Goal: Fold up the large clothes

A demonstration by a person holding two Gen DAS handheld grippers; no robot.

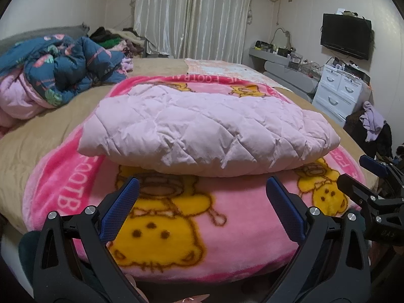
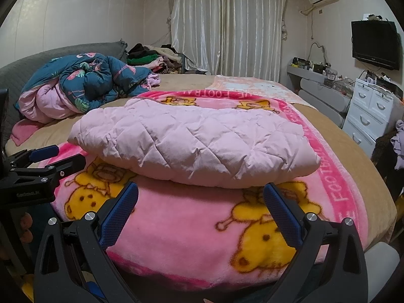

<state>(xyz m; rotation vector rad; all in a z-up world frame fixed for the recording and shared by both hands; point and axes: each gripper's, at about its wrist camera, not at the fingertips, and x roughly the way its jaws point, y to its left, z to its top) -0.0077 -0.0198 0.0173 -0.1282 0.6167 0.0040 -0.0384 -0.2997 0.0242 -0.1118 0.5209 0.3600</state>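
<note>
A pale pink quilted garment (image 1: 202, 128) lies folded into a thick bundle on a pink cartoon-bear blanket (image 1: 176, 227) on the bed; it also shows in the right wrist view (image 2: 197, 146). My left gripper (image 1: 202, 184) is open and empty, just short of the bundle's near edge. My right gripper (image 2: 200, 189) is open and empty, also just short of the near edge. The right gripper shows at the right edge of the left wrist view (image 1: 363, 174), and the left gripper at the left edge of the right wrist view (image 2: 60, 154).
A crumpled blue floral quilt with pink lining (image 2: 83, 88) lies at the back left of the bed. A clothes pile (image 2: 154, 58) sits by the curtains. White drawers (image 2: 371, 113), a cluttered shelf and a wall TV (image 2: 376, 45) stand to the right.
</note>
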